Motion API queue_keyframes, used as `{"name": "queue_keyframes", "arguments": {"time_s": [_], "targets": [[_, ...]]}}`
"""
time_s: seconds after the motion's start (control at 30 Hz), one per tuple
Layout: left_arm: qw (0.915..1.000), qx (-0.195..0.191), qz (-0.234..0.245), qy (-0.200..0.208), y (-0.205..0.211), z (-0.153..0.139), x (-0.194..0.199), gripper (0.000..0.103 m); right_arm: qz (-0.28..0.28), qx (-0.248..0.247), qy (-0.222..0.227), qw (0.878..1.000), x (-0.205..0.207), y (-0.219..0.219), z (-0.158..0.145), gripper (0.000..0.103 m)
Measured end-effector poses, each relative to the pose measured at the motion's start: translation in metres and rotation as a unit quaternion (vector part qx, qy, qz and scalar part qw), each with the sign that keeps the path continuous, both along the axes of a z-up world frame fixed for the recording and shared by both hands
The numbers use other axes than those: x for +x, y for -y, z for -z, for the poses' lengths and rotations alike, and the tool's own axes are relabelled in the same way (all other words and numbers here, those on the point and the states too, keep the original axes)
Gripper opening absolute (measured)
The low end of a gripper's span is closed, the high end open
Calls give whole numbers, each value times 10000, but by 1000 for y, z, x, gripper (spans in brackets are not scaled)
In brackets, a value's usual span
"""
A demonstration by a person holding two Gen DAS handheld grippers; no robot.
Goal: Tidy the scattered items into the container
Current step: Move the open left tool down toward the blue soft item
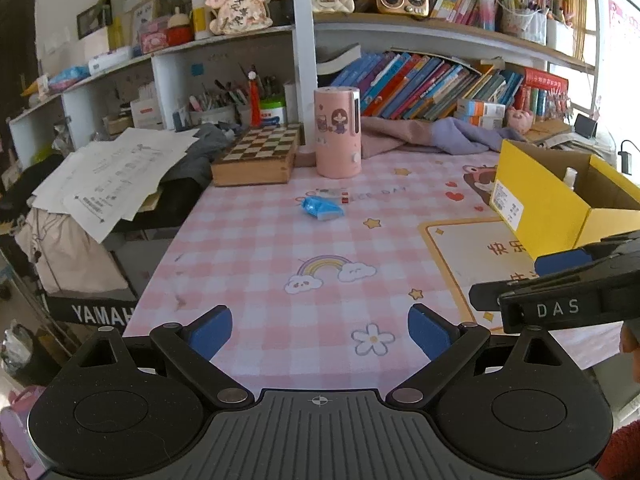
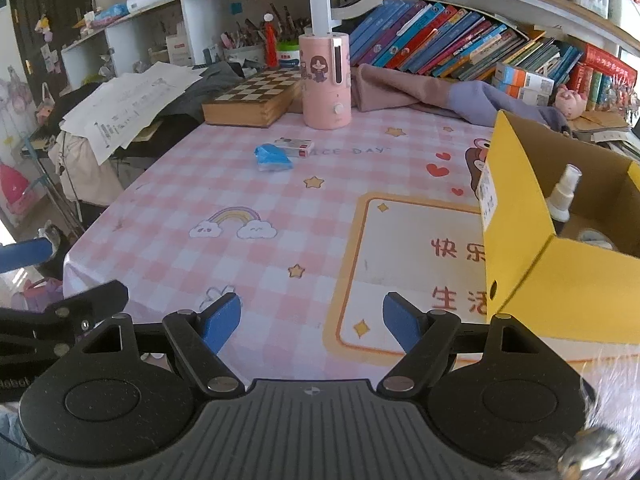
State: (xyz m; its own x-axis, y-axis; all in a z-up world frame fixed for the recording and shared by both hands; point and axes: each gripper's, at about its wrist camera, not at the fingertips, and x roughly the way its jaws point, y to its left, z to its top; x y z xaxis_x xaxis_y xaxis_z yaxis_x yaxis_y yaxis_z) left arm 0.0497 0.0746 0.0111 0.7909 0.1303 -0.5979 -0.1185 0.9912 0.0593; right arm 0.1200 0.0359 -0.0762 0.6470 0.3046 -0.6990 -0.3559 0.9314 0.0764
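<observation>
At the bottom of each wrist view, a black gripper with ribbed housing and flat blue pads filled the frame. The left gripper (image 1: 319,334) had its jaws spread wide with nothing between them; the right gripper (image 2: 312,320) likewise stood spread and empty. Both hung over a table (image 2: 168,248) covered with a smooth pink-and-white checked cloth printed with rainbows, stars and a yellow-bordered panel.

The packet (image 1: 322,207), a small crumpled blue pouch of glossy film, lay at mid-frame in the left view, well apart from the jaws and roughly on their centre line. In the right view it (image 2: 273,157) sat at upper left of centre, left of that gripper's centre line. Just behind and touching it lay a flat white card box (image 2: 297,146) with a red end.

The container, a rectangular yellow cardboard box (image 2: 516,216) with an open top and brown inner walls, stood at the right edge of both views, near the right gripper's right pad. Inside it stood a white spray bottle (image 2: 562,194), tilted.

At upper centre, a pink cylindrical humidifier (image 1: 337,132) stood upright beyond the packet. Left of it rested a wooden chessboard case (image 1: 258,156). Loose paper sheets (image 1: 116,176) overhung the table's left edge. Folded pink and lilac cloth (image 1: 432,136) lay along the back, under leaning books (image 1: 420,84). Nothing lay on the cloth between the jaws and the packet.
</observation>
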Motion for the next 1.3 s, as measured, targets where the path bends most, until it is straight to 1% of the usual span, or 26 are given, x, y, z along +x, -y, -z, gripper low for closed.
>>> {"name": "queue_keyframes", "arguments": {"time_s": [0.13, 0.47, 1.07, 1.3], "targets": [[10000, -25, 19, 21, -4, 0, 19, 96, -27, 4, 35, 10000, 20, -3, -2, 77], [9997, -13, 117, -200, -6, 9, 62, 96, 47, 24, -82, 10000, 68, -6, 3, 77], [9989, -24, -82, -453, -28, 19, 117, 96, -47, 144, -219, 9996, 136, -31, 10, 76], [9985, 53, -86, -534, -36, 31, 145, 96, -31, 151, -227, 9996, 165, -40, 13, 76]]}}
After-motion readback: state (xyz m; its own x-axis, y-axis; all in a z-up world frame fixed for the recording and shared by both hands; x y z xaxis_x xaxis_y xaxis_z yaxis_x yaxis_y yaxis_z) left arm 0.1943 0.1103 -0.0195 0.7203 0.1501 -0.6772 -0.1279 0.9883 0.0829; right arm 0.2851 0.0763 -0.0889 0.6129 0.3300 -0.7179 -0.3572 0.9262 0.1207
